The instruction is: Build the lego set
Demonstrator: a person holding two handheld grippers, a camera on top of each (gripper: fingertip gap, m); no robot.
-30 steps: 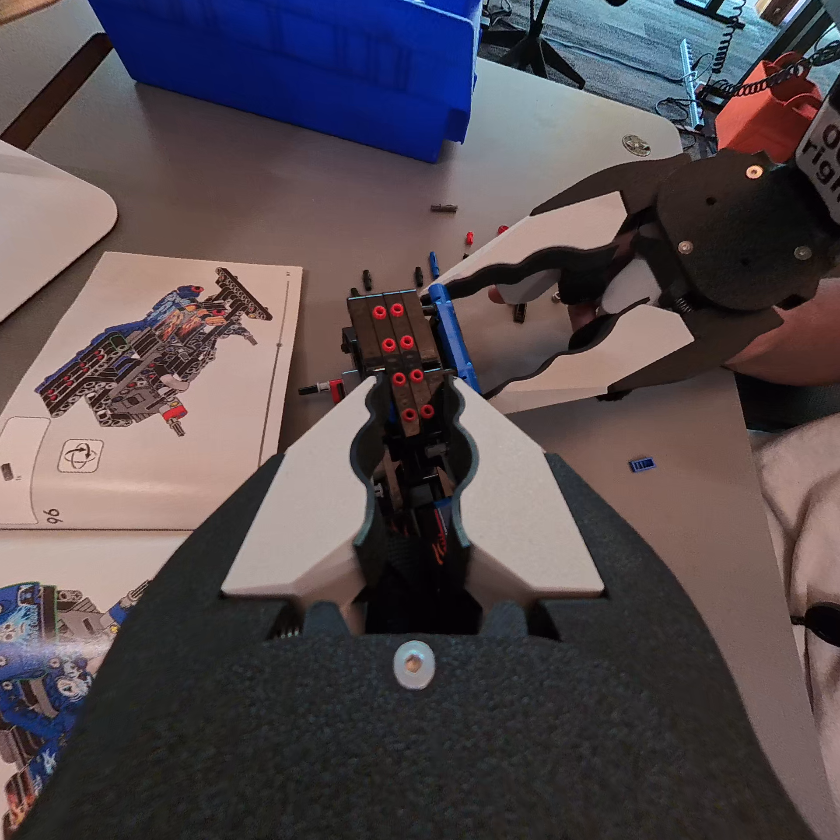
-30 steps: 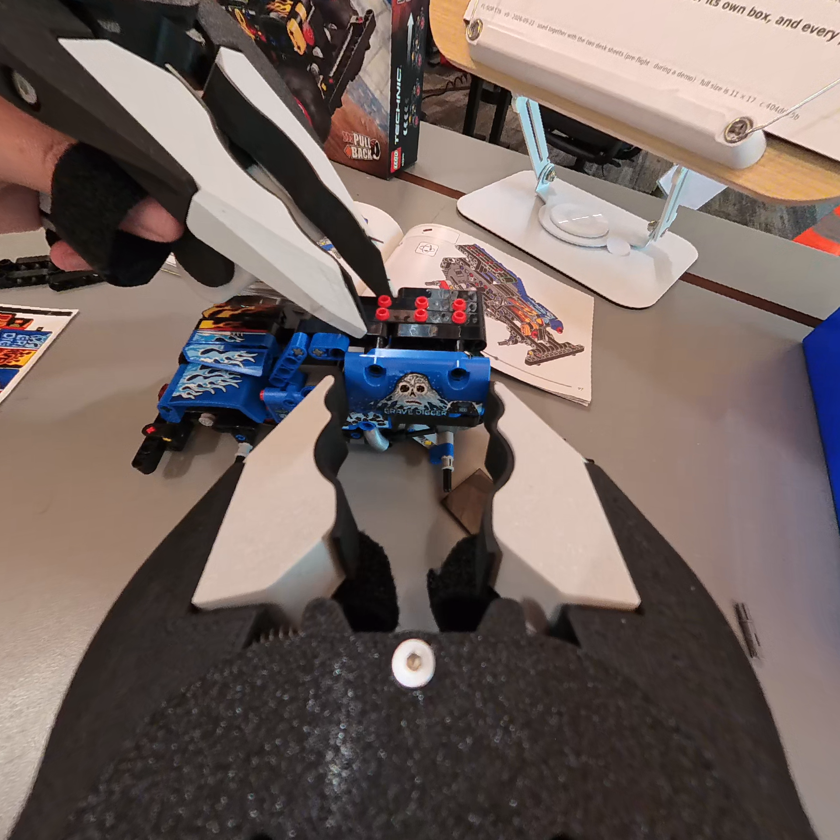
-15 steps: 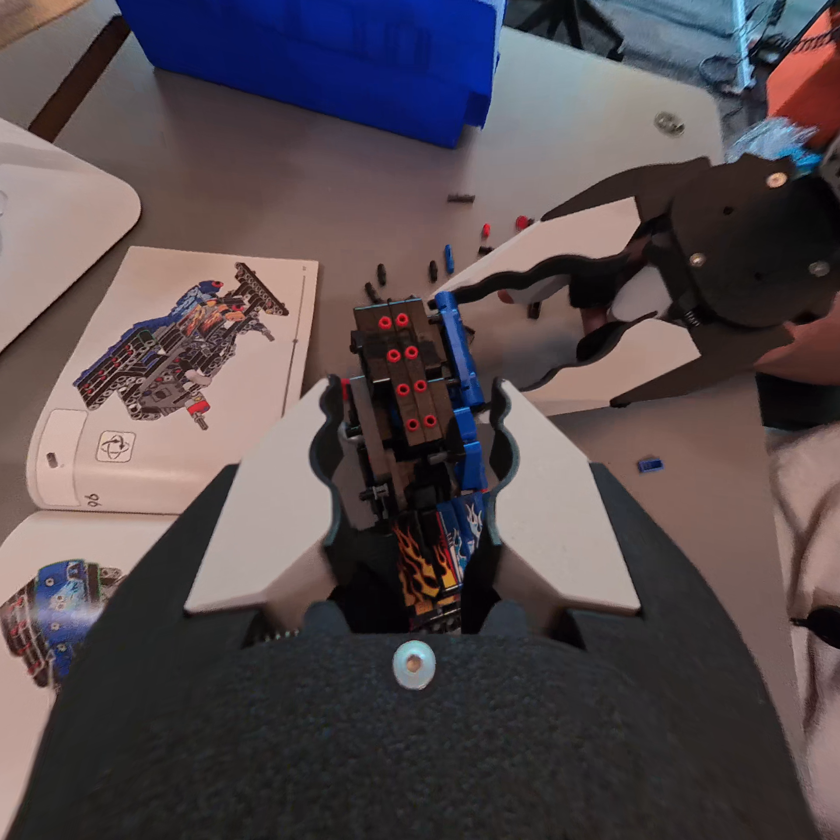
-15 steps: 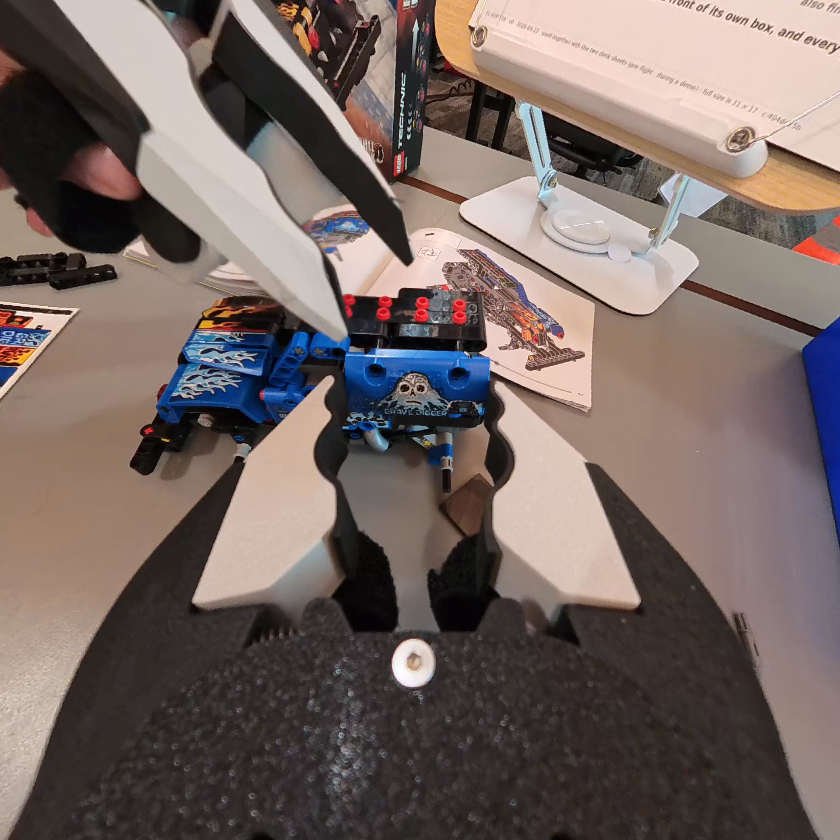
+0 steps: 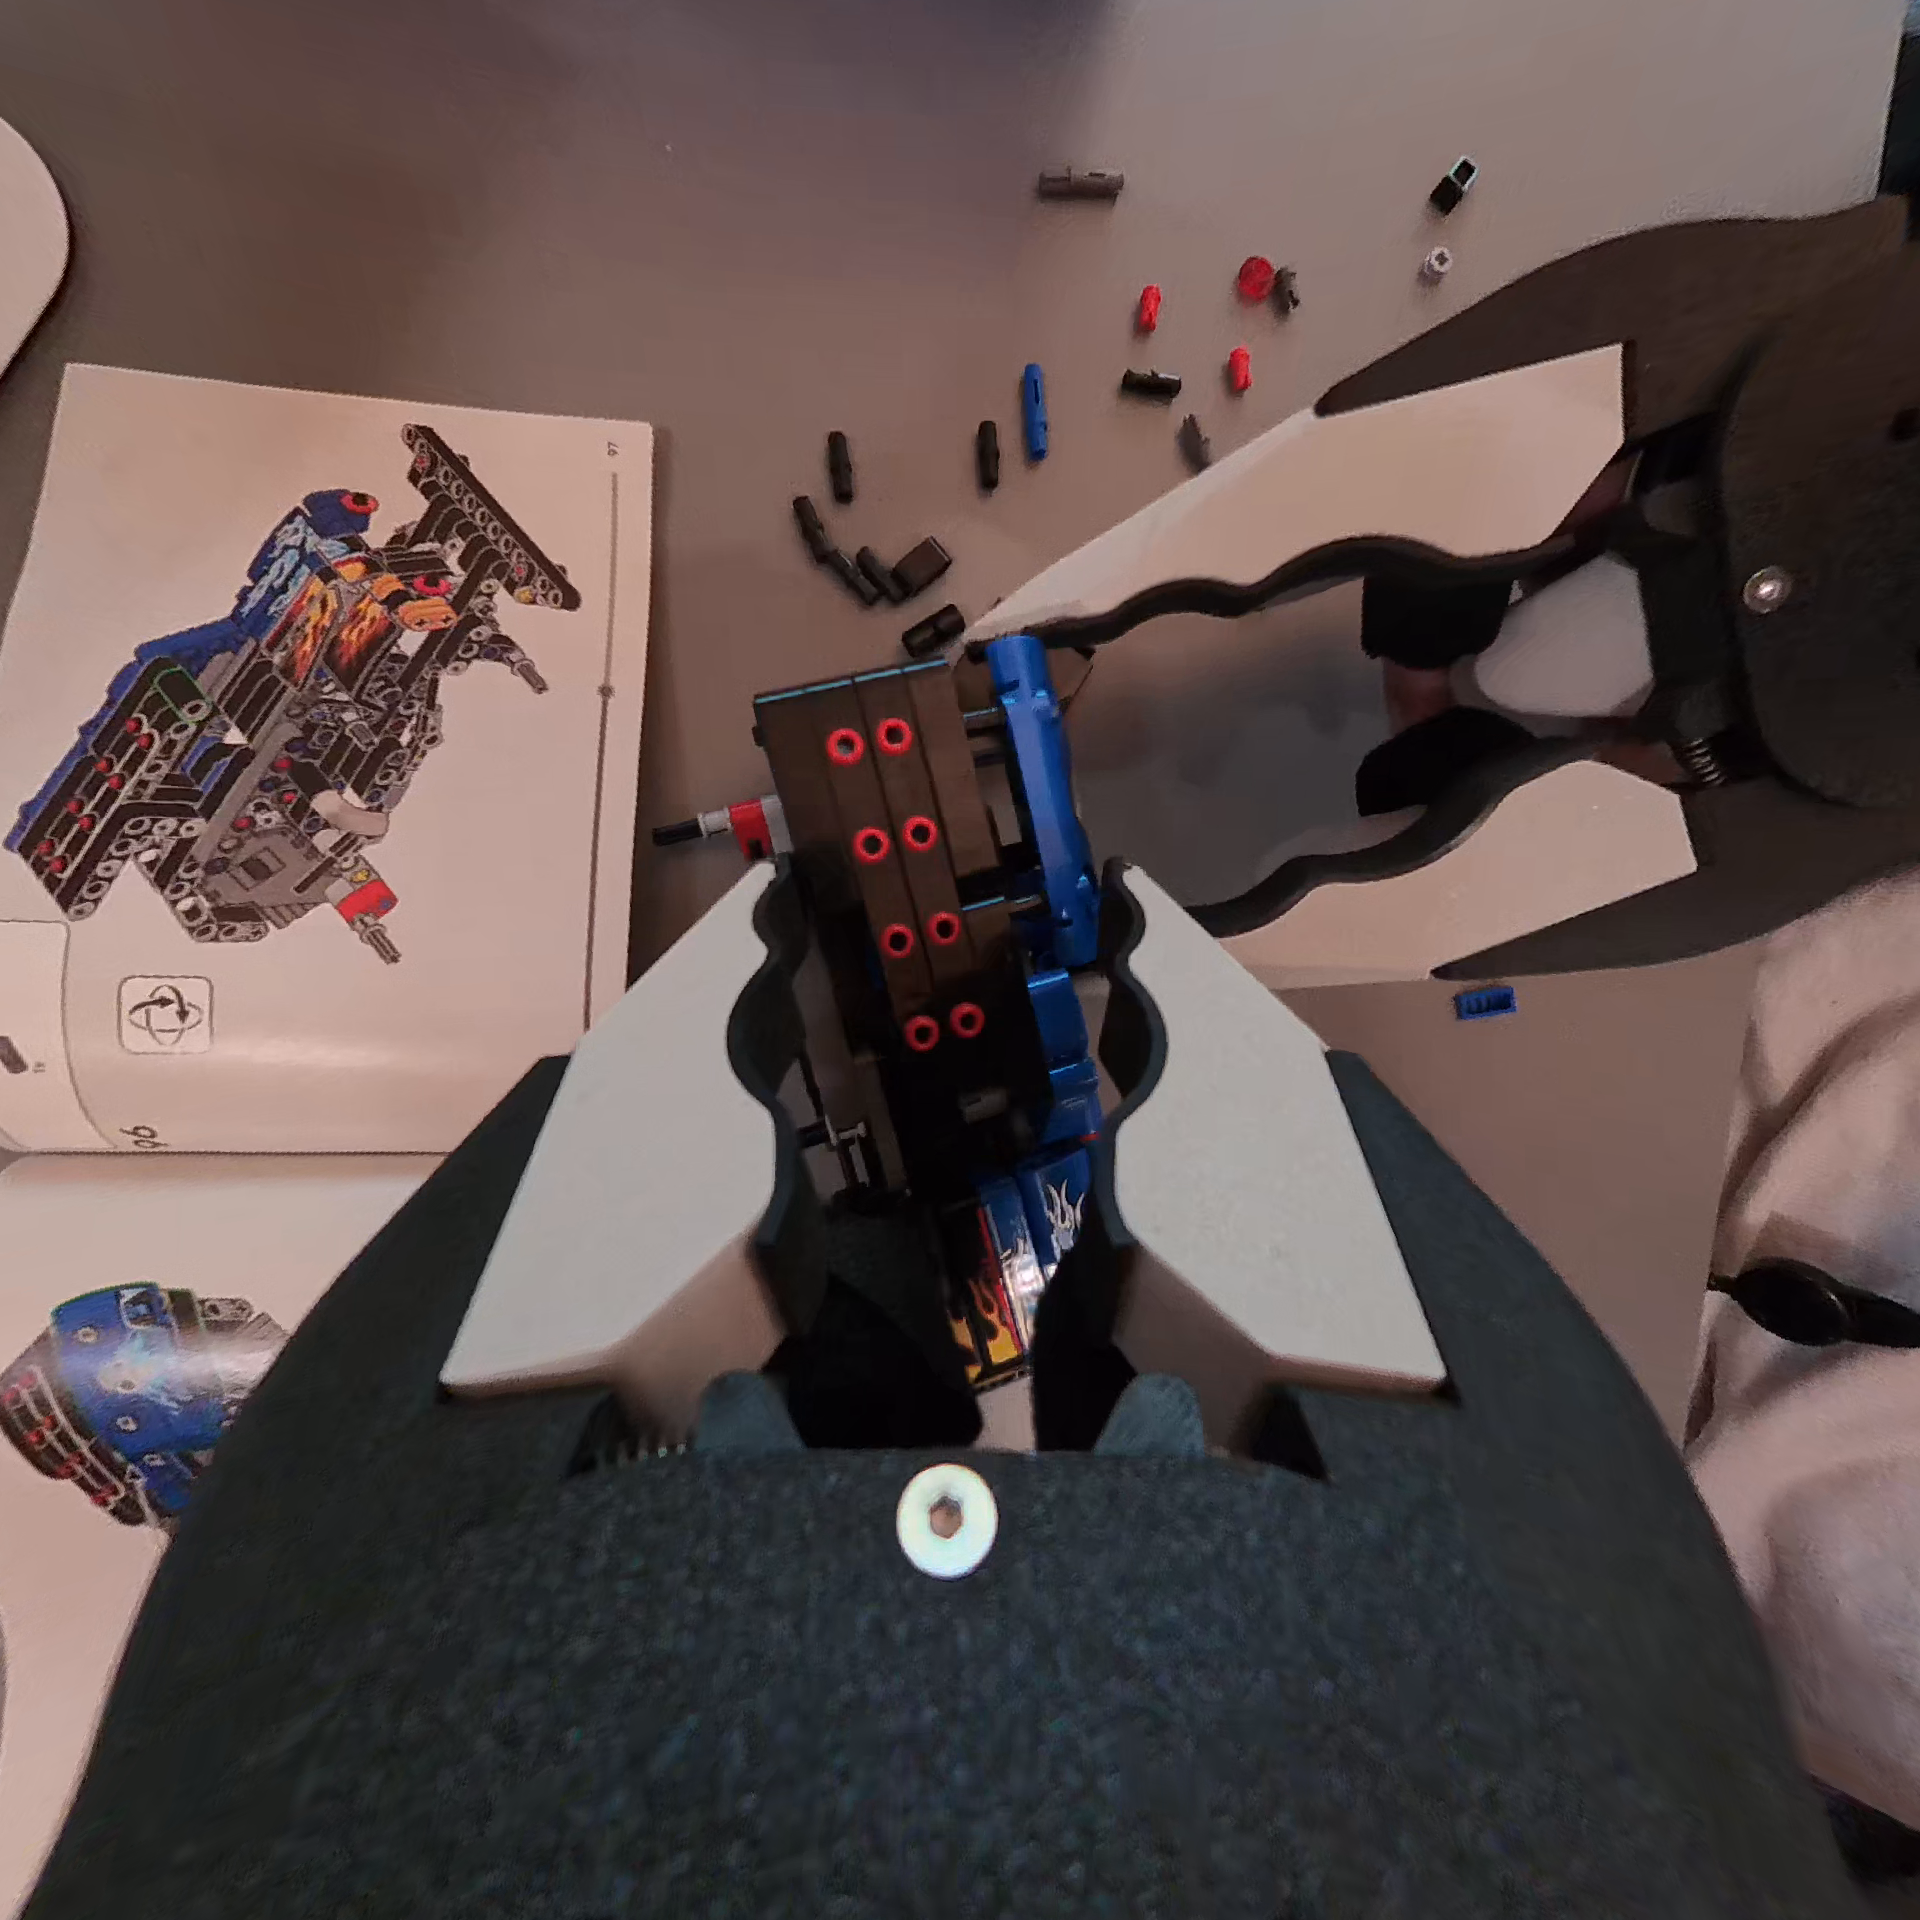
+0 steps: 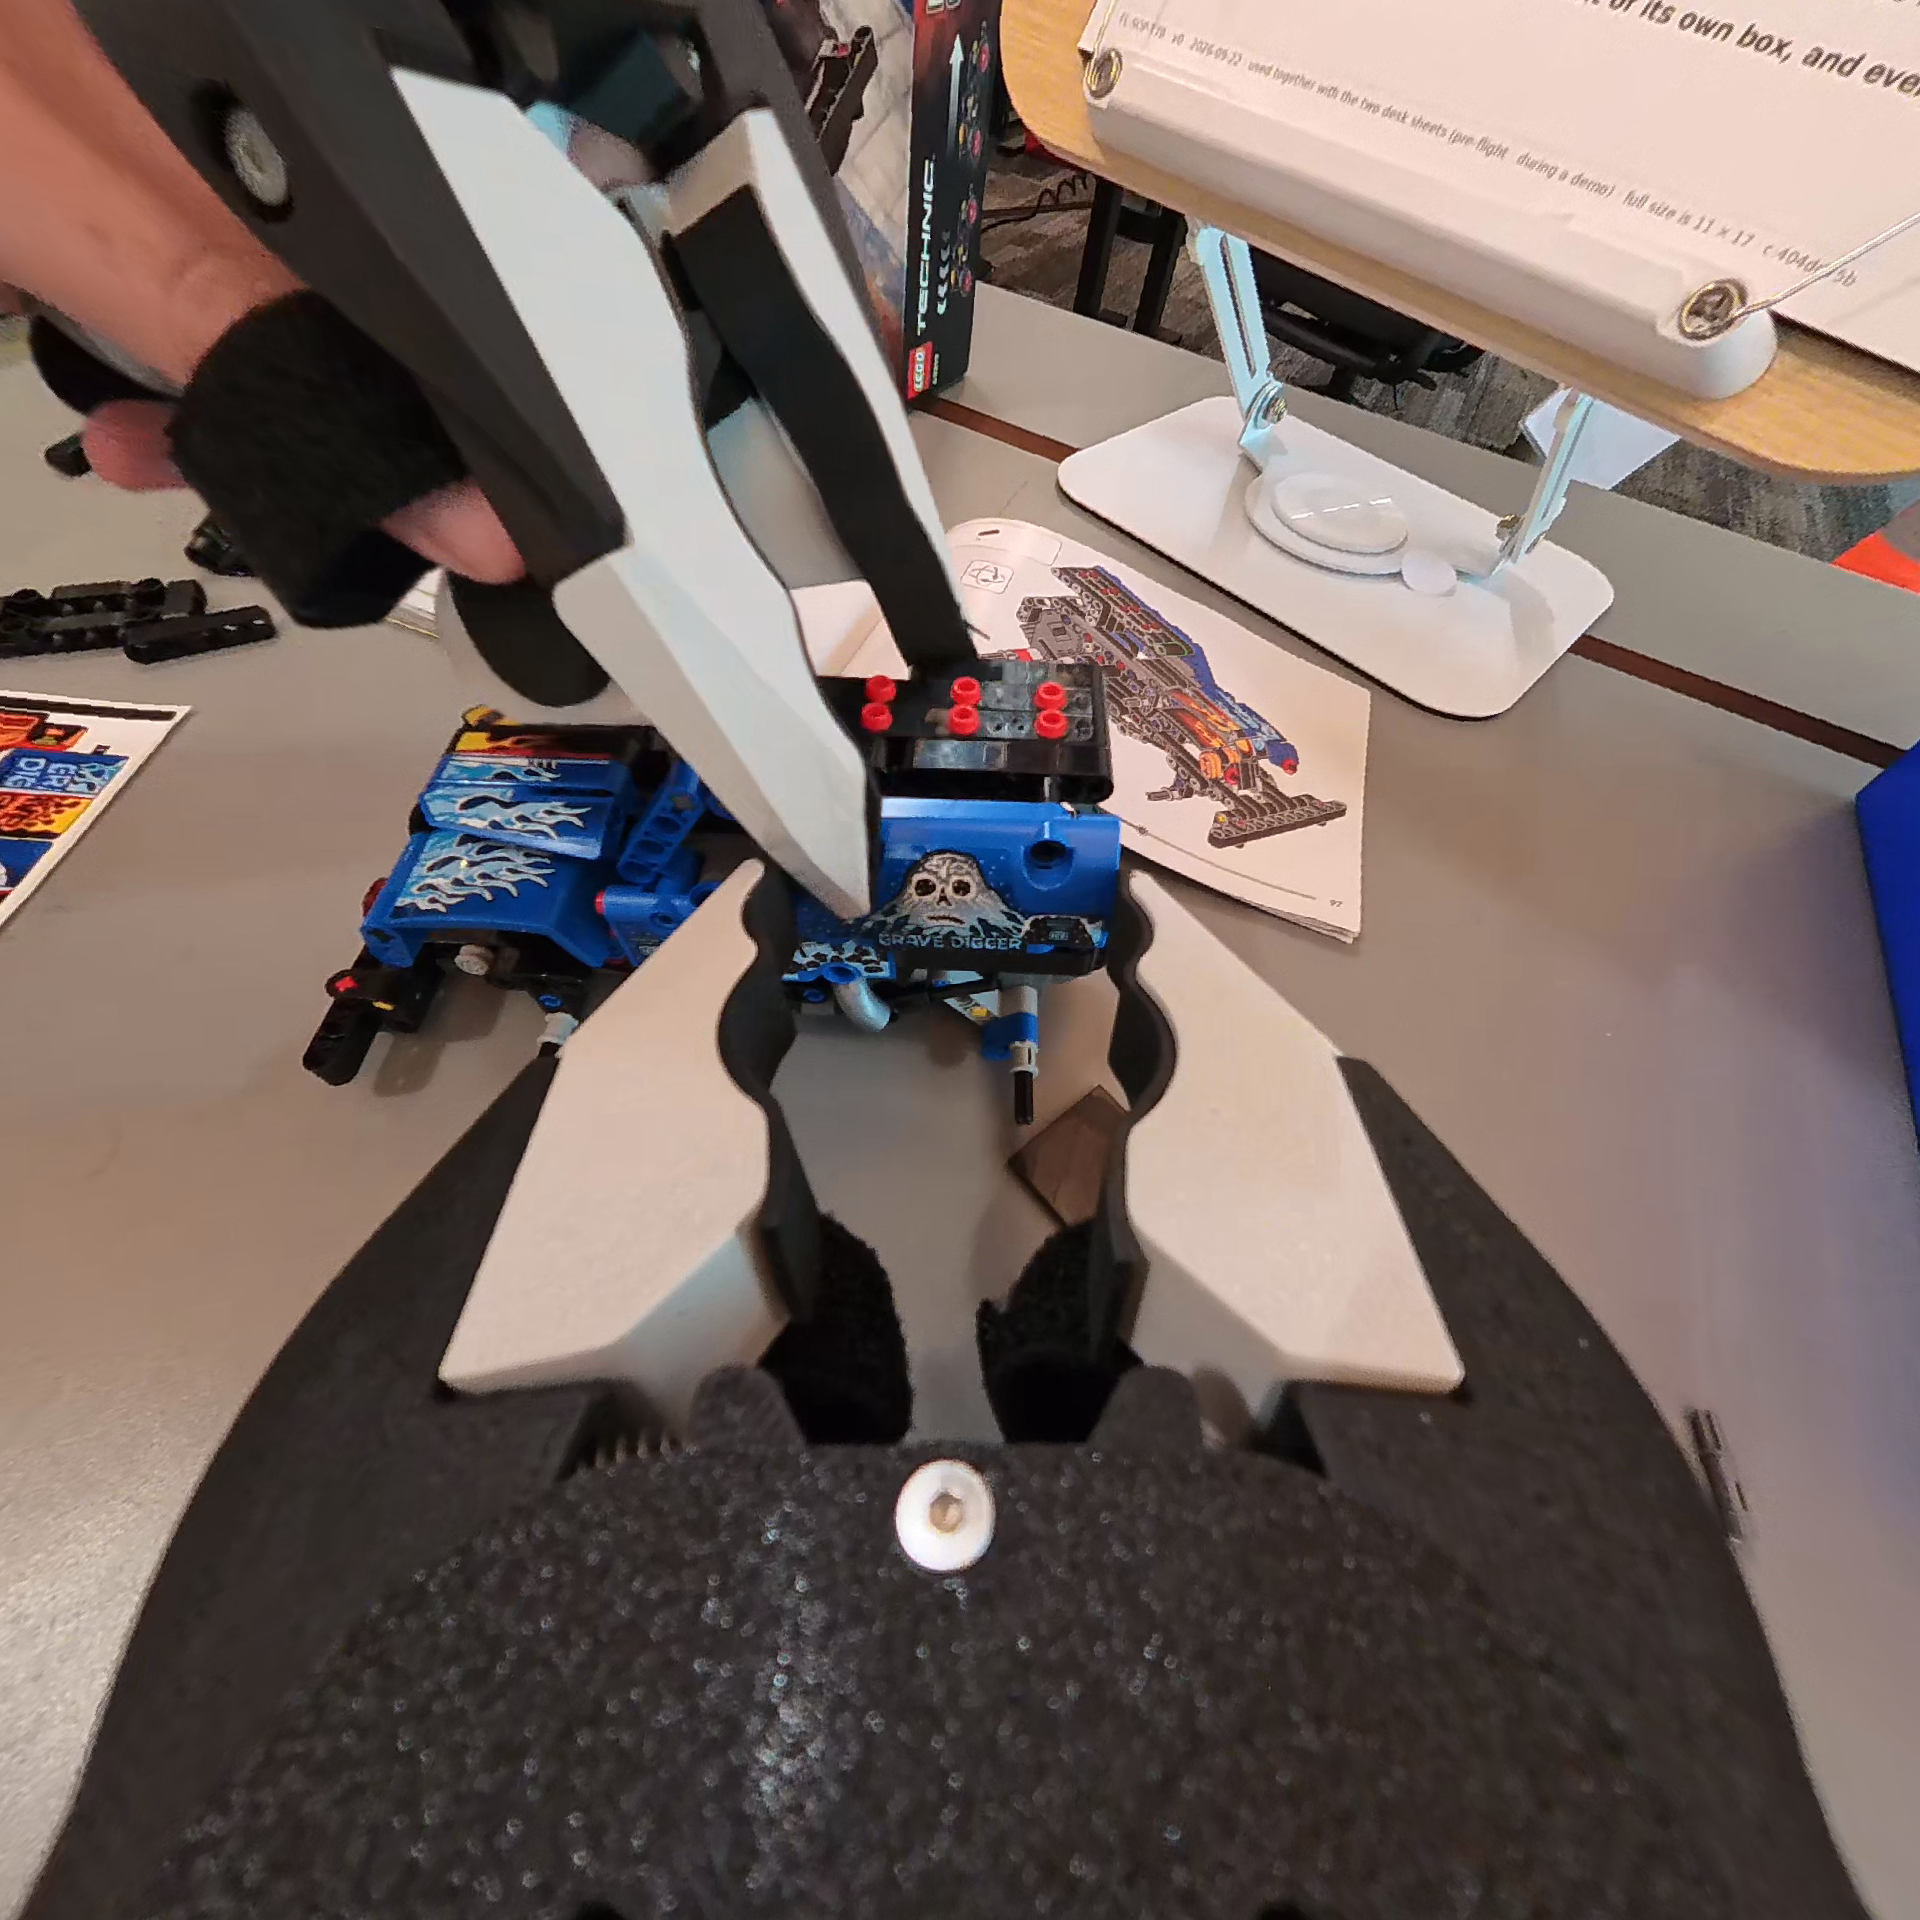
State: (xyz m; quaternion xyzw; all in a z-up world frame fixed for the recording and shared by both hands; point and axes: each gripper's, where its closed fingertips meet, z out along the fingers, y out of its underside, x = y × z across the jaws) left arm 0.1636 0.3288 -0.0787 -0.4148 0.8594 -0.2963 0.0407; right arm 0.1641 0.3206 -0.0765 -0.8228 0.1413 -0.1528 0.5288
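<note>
The blue and black lego truck model (image 5: 914, 831) with red pins on top lies on the grey table; the right wrist view shows its blue skull panel (image 6: 987, 883). My left gripper (image 5: 951, 894) is open and comes down from above, its jaws standing on either side of the model, close to it. It also shows in the right wrist view (image 6: 909, 774), one finger in front of the skull panel, the other behind the black top. My right gripper (image 6: 945, 894) is open and level with the table, a fingertip near each end of the skull panel; it also shows in the left wrist view (image 5: 1091, 774).
An open instruction booklet (image 5: 312, 727) lies left of the model. Several loose black, red and blue pins (image 5: 1039, 416) lie beyond it, and a small blue piece (image 5: 1484, 1003) to the right. A sticker sheet (image 6: 52, 790), black beams (image 6: 135, 623), the set's box (image 6: 935, 208) and a white stand base (image 6: 1351, 540) surround it.
My left gripper has opened from a narrow hold on the model's top and moved down so its jaws straddle the model. The right gripper has hardly moved.
</note>
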